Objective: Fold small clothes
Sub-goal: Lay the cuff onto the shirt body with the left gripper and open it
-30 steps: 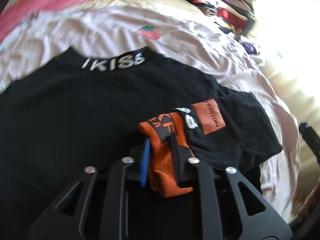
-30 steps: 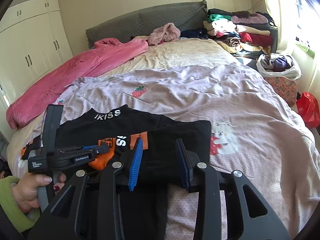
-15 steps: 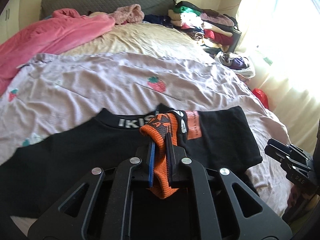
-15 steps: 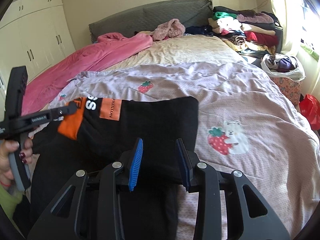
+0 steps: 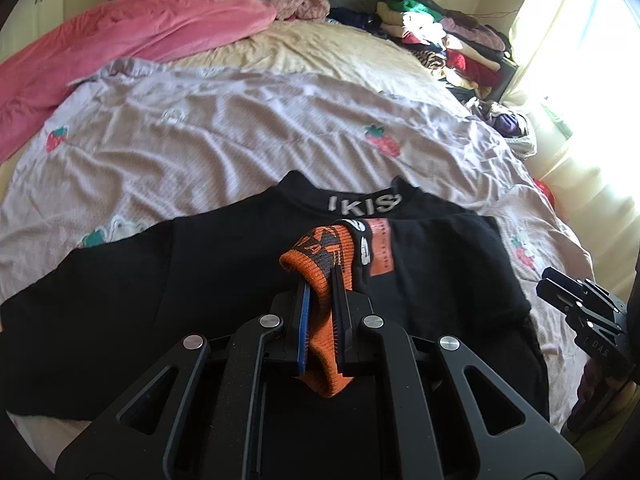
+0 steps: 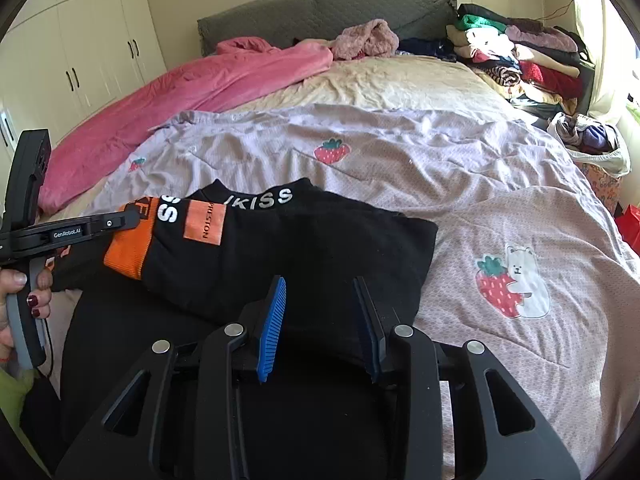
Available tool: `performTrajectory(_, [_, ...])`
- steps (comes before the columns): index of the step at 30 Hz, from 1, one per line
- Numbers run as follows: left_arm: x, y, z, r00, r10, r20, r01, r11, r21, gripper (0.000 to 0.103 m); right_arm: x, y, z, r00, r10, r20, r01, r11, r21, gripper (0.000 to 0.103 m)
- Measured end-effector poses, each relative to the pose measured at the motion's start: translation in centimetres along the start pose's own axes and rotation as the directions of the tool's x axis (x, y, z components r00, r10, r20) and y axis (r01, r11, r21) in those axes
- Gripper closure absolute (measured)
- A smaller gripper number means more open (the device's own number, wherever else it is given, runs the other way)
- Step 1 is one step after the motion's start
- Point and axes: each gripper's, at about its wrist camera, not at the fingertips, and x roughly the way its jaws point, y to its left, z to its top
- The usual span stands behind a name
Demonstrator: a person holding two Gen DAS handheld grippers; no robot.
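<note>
Sleeve fold in hand: left gripper (image 5: 320,308) fingers clamp the orange cuff (image 5: 324,264) over the black sweater (image 6: 304,248); right gripper (image 6: 320,320) fingers wide, empty. Next: lay cuff flat, release.

**Sunlit bedroom around you**

You face a wide bed (image 6: 400,80) with a grey padded headboard (image 6: 320,12). Cream wardrobe doors (image 6: 88,52) line the wall to your left. Strong daylight pours through the window (image 5: 580,60) on your right, washing out the curtain.

The left gripper (image 5: 322,312) is pinched tight on the orange cuff (image 5: 324,264) of the black shirt (image 6: 312,248). The right gripper (image 6: 322,322) is wide apart, just above the shirt's near side, holding nothing.
</note>
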Motion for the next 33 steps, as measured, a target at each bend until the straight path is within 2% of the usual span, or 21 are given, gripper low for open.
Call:
performTrajectory(3, [0.5,1.2,-0.1,1.0,-0.001,-0.021,0.0,1.0,-0.017,0.098,0.6,0.2,0.0,1.0,-0.008,-0.015,0.008,1.0,-0.004,0.07])
performTrajectory(6, [0.5,2.1,-0.3,1.0,-0.006,-0.029,0.006,1.0,-0.014,0.094,1.0,0.1,0.1,0.999,-0.025,-0.027,0.024,1.0,-0.009,0.065])
performTrajectory(11, [-0.5,3.1,-0.4,0.998,0.059,-0.011,-0.059,0.998,0.001,0.094,1.4,-0.4,0.4,0.999,-0.046,-0.025,0.046,0.999,-0.006,0.052])
performTrajectory(15, [-1.3,1.9,-0.4,0.998,0.057,0.021,-0.058,0.998,0.037,0.094,1.5,-1.2,0.7,0.997,-0.072,-0.014,0.072,0.997,0.001,0.052])
performTrajectory(20, [-0.1,-1.4,-1.0,1.0,0.006,-0.009,-0.006,0.996,0.089,0.094,1.5,-2.0,1.0,0.997,-0.078,0.007,0.078,0.997,0.013,0.052])
performTrajectory(22, [1.1,-2.7,-1.5,1.0,0.009,-0.03,-0.006,0.993,0.117,0.094,2.1,-1.9,1.0,0.998,-0.065,-0.012,0.065,0.998,0.009,0.052])
performTrajectory(24, [3.0,-3.0,-2.1,0.993,0.065,-0.094,-0.052,0.989,0.135,0.091,2.9,-1.6,0.9,0.999,-0.004,-0.042,0.004,1.0,0.005,0.052])
performTrajectory(26, [4.7,-1.8,-2.7,0.981,0.109,-0.162,-0.09,0.989,0.117,0.091,3.5,-1.4,0.6,0.997,0.016,-0.071,-0.016,1.0,0.006,0.054])
performTrajectory(29, [4.9,-0.4,-3.2,0.98,0.104,-0.167,-0.088,0.991,0.102,0.085,4.5,-1.0,-0.3,0.993,0.016,-0.118,-0.018,1.0,-0.016,0.054])
performTrajectory(33, [4.5,0.4,-3.3,0.982,0.083,-0.169,-0.069,0.994,0.086,0.082,6.9,-0.9,-2.1,0.974,-0.045,-0.221,0.035,0.998,-0.049,0.054])
